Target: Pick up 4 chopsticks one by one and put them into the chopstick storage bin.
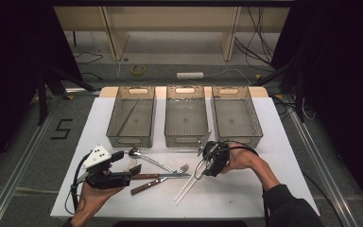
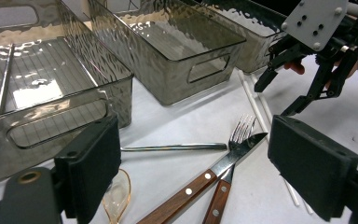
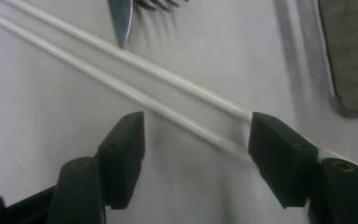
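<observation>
Black pads of the right tongs (image 3: 193, 156) stand open just over the two white chopsticks (image 3: 135, 77), not gripping them. Their long axis runs slantwise across the gap on the worktop (image 1: 246, 189), so these tongs are nearer. Left tongs (image 2: 193, 163) hang open and empty, well apart.

Grey floor (image 1: 28, 156) with cables, wooden furniture (image 1: 170, 28) beyond, black curtains (image 1: 9, 71) flanking.

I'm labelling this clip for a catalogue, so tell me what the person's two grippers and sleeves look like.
Both are black, boxy handheld tools with two flat, blocky black jaws. The left gripper carries a pale grey three-cornered plate dotted with small holes, and a black cable trails from it. The right gripper has a skeletal black linkage and a looping black cable. A dark sleeve covers the right forearm.
</observation>
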`<control>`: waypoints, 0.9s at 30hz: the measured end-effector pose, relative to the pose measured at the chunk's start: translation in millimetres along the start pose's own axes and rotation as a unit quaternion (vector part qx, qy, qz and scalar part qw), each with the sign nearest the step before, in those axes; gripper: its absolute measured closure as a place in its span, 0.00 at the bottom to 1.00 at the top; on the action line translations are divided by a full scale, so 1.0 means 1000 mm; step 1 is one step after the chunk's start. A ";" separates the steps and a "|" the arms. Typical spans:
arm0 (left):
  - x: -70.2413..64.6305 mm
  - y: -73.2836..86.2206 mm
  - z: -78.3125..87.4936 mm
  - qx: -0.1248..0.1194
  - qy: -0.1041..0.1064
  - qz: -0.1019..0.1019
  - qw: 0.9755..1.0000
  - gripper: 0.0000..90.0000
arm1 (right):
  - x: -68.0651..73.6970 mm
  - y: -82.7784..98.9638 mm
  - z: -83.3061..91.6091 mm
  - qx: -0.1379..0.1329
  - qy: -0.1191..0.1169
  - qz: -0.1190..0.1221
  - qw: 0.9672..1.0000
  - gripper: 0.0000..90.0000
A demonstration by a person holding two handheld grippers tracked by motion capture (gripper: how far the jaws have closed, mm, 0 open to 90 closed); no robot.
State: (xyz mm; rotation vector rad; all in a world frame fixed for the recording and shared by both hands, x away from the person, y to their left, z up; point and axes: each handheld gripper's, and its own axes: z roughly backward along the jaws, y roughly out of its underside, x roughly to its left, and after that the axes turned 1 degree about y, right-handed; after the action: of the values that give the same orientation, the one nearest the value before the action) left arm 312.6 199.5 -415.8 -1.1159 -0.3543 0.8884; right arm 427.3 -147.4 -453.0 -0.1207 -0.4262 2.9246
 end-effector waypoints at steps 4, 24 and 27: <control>0.000 0.000 0.000 0.003 0.001 -0.006 1.000 0.19 | -0.001 0.001 -0.001 0.003 -0.001 0.006 1.000 0.42; -0.002 0.000 -0.002 0.008 0.002 -0.013 1.000 0.19 | -0.002 -0.003 -0.007 0.025 0.004 0.025 0.999 0.48; -0.002 0.000 -0.001 0.008 0.003 -0.013 1.000 0.19 | -0.001 -0.002 -0.004 0.038 0.000 0.030 0.999 0.53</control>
State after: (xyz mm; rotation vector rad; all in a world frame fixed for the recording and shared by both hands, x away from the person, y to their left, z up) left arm 312.1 196.8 -416.0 -1.0963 -0.3564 0.8631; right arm 429.0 -144.3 -456.0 -0.1254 -0.3174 2.9944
